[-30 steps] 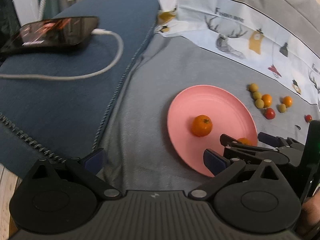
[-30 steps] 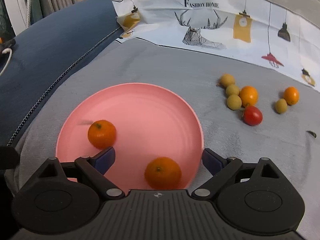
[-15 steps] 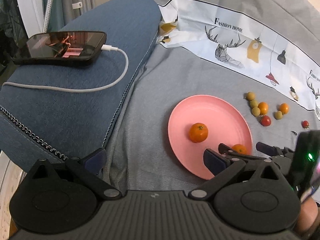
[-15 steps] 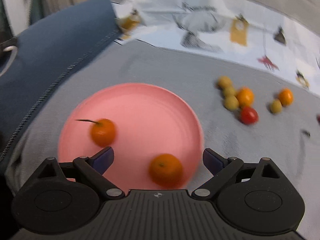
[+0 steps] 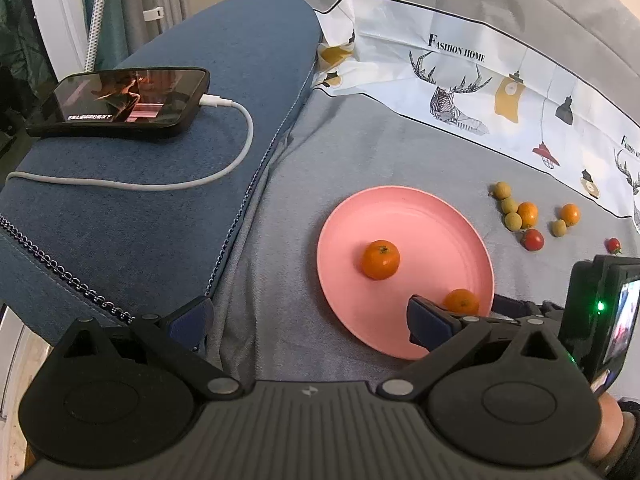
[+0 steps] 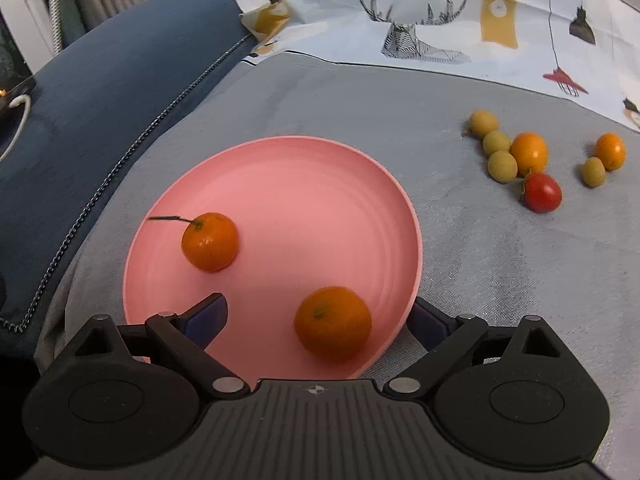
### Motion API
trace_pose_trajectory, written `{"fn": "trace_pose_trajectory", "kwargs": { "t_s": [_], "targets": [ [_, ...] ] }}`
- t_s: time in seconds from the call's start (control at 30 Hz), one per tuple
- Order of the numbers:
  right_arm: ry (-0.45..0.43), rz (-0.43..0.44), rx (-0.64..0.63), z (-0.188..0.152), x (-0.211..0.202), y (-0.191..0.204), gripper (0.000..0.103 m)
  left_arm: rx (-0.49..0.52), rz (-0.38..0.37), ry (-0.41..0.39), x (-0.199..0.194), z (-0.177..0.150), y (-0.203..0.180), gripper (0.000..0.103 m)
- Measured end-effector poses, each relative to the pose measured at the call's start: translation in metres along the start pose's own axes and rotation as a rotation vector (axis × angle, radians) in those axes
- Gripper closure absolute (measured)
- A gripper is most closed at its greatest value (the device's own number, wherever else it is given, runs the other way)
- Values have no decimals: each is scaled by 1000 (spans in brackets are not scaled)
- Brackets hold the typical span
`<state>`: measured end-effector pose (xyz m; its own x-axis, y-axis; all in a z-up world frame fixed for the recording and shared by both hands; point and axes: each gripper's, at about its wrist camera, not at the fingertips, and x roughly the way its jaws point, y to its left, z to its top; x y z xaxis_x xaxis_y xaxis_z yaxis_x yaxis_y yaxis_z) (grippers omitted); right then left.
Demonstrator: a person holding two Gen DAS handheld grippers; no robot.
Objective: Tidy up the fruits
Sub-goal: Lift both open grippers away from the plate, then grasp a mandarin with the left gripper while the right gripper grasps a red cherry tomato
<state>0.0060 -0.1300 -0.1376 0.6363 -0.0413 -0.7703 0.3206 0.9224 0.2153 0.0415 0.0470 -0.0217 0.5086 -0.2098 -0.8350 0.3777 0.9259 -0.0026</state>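
A phone (image 5: 120, 102) with a white cable (image 5: 224, 160) lies on the blue cushion (image 5: 160, 208) at far left. The left gripper (image 5: 304, 320) hovers with its jaws released and empty, beside the pink plate (image 6: 304, 184) on the grey blanket (image 6: 480, 260). The plate holds 2 tangerines: 1 with a stem (image 6: 210, 241) and 1 near the front rim (image 6: 333, 323). The right gripper (image 6: 320, 320) sits just above that front tangerine, jaws spread wide to either side and not touching it. Further right, on the blanket, lie 4 small green fruits (image 6: 502, 166), 2 small oranges (image 6: 529, 153) and a cherry tomato (image 6: 543, 192).
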Motion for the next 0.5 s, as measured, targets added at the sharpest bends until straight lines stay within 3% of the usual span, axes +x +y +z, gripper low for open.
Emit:
{"fn": "trace_pose_trajectory", "kwargs": {
  "t_s": [0.27,0.5],
  "targets": [
    [-72,-56,62,-5,-48,-28,5,14,-15,-18,-8,7,-13,0],
    [-183,-164,143,-23,-109,-76,4,53,-81,-19,-11,21,-54,0]
  ]
}}
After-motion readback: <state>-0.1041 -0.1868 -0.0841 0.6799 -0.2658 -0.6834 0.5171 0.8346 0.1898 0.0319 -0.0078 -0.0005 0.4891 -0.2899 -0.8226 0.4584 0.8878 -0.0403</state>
